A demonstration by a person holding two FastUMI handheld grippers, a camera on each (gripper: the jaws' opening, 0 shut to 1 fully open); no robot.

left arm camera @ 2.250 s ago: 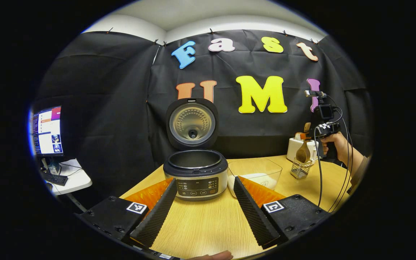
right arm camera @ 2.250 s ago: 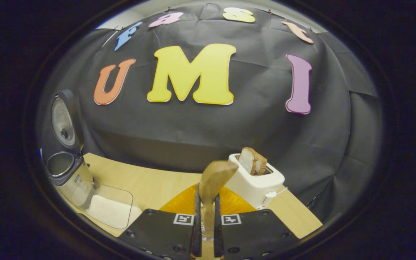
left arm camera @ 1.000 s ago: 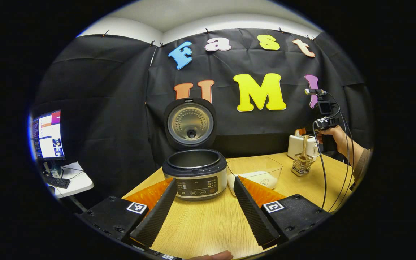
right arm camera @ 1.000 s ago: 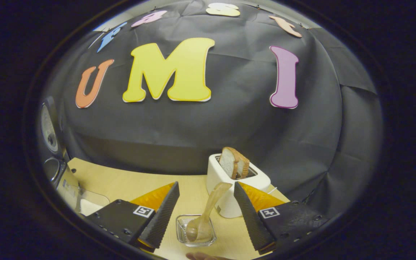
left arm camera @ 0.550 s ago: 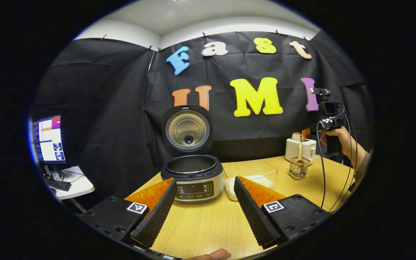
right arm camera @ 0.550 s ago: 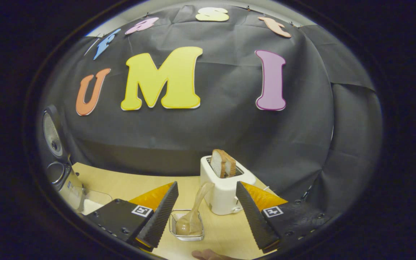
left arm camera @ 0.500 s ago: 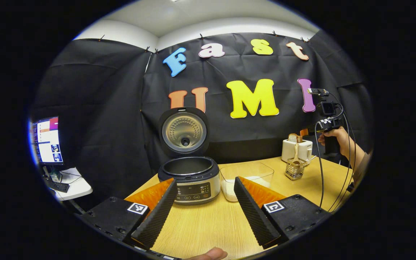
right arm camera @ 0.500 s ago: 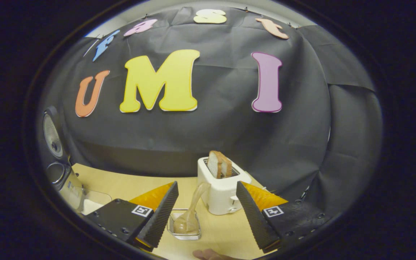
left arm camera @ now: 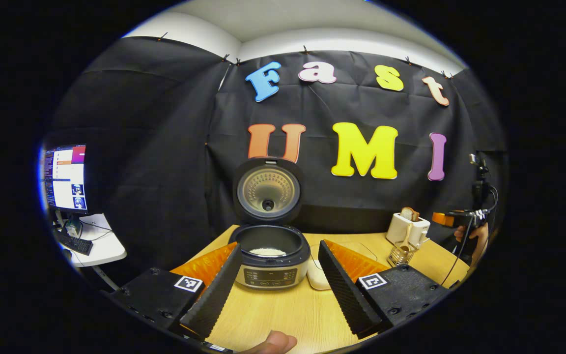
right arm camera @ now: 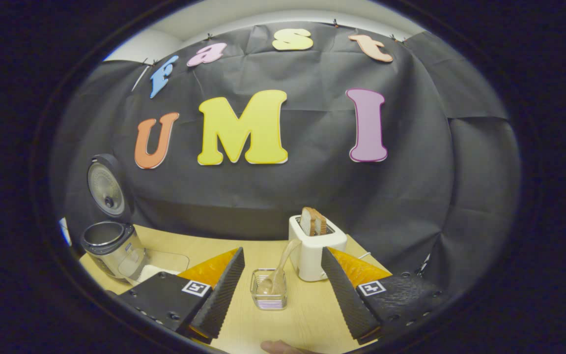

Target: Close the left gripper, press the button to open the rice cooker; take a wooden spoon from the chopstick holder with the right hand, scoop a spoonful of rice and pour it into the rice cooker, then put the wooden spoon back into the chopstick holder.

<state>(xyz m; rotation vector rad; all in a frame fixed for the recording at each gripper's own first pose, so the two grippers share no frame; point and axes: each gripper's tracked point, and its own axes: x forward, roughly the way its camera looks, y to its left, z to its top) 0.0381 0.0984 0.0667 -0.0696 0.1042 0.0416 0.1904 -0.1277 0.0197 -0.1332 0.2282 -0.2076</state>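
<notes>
The rice cooker stands open on the wooden table, its lid upright and white rice in the pot. My left gripper is open and holds nothing, a short way in front of the cooker. At the right, the wooden spoon stands bowl-down in the wire chopstick holder. In the right gripper view the same spoon leans in the holder, just ahead of my right gripper, which is open and apart from it. The cooker sits far left.
A clear container of rice lies beside the cooker. A white toaster with bread slices stands behind the holder. A monitor and a side table are off the table's left. A hand holds the right gripper at far right.
My right gripper opened and let the spoon go into the holder, then drew back from it. The left gripper has also pulled back and risen, and rice in the pot now shows.
</notes>
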